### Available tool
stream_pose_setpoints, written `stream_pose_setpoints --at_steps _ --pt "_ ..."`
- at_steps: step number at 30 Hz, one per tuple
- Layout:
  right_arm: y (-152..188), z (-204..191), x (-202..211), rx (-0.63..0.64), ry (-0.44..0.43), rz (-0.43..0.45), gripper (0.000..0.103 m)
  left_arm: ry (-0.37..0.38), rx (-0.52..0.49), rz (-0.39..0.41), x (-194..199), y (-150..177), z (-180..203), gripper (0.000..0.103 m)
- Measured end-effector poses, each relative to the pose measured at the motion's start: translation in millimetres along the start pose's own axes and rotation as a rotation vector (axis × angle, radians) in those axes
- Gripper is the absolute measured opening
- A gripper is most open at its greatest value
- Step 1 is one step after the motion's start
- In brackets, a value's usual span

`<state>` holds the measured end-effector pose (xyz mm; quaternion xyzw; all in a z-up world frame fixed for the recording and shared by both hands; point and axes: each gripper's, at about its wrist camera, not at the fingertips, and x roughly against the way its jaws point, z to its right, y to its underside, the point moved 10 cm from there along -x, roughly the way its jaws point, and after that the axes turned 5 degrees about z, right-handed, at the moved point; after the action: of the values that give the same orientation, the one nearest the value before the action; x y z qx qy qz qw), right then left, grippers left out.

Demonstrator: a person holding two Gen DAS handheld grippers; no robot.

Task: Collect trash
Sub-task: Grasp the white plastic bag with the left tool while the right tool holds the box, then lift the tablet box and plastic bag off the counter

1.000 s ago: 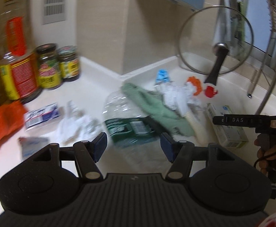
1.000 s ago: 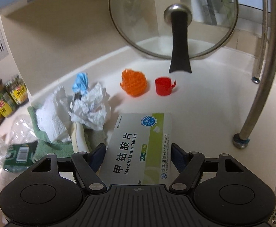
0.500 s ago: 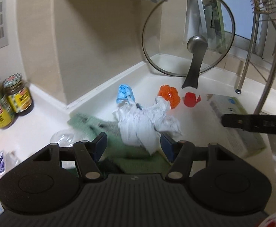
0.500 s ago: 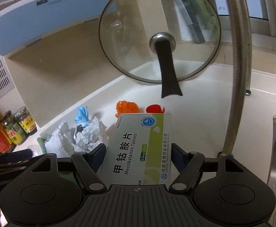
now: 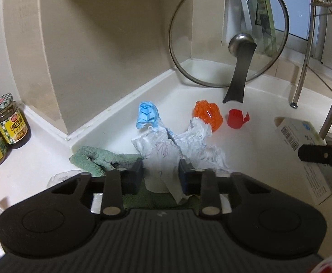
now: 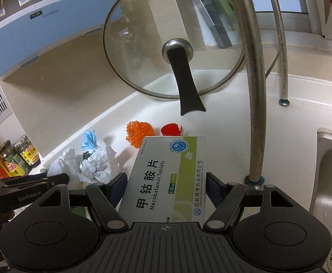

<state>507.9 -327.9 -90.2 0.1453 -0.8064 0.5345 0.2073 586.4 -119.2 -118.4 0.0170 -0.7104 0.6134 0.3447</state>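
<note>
The tablet box [image 6: 166, 175], one, sits lifted off the desk [image 5: 252, 136] between the right gripper's [image 6: 164, 185] jaws, clamped across its width; it looks light and stiff but crushable, so a grip on the side edges suits it. The crumpled paper [image 5: 163, 154], one wad on the desk against a green cloth [image 5: 102, 159], is soft and weightless; the left gripper's [image 5: 161, 175] jaws have just been closing and now pinch its lower fold. One blue wad [image 5: 146, 115], one orange ball [image 5: 208, 113] and one red cap [image 5: 236, 119] lie loose behind.

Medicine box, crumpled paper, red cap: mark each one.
medicine box [image 6: 166, 177], right wrist view, printed top face.
crumpled paper [image 5: 159, 157], left wrist view, middle of the wad.
red cap [image 5: 235, 119], left wrist view, its side wall.
</note>
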Motion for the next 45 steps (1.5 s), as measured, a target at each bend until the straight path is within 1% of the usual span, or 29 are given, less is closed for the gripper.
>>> stream_pose_setpoints --at_steps 4,10,14,18,26,31,37,45 --pt "0.4 -0.5 3.3 -0.013 -0.023 -0.003 0.073 -0.004 0.02 0.032 17.7 -5.8 -4.5 0.023" --pt "1.4 -9.2 10.7 -0.015 -0.086 -0.008 0.073 -0.023 0.056 0.082 59.2 -11.9 -8.2 0.022" --pt "3.2 -16.9 19.2 -0.006 -0.14 -0.013 0.073 -0.032 0.086 0.1 91.6 -8.6 -5.1 0.022" --pt "7.8 -24.1 35.4 0.007 -0.203 -0.021 0.073 -0.063 0.12 0.115 124.4 -0.6 -1.4 0.022" --pt "26.9 -41.6 76.5 0.039 -0.361 -0.063 0.073 -0.145 0.22 0.127 193.7 33.6 11.9 0.022" --pt "42.3 -51.2 100.8 0.06 -0.454 -0.1 0.073 -0.205 0.258 0.127 232.5 56.9 26.3 0.022" --pt "64.6 -62.7 128.2 0.078 -0.551 -0.16 0.073 -0.26 0.309 0.122 268.1 82.4 42.1 0.022" --pt "107.9 -87.2 160.8 0.126 -0.657 -0.252 0.073 -0.3 0.344 0.068 297.4 119.9 51.3 0.022"
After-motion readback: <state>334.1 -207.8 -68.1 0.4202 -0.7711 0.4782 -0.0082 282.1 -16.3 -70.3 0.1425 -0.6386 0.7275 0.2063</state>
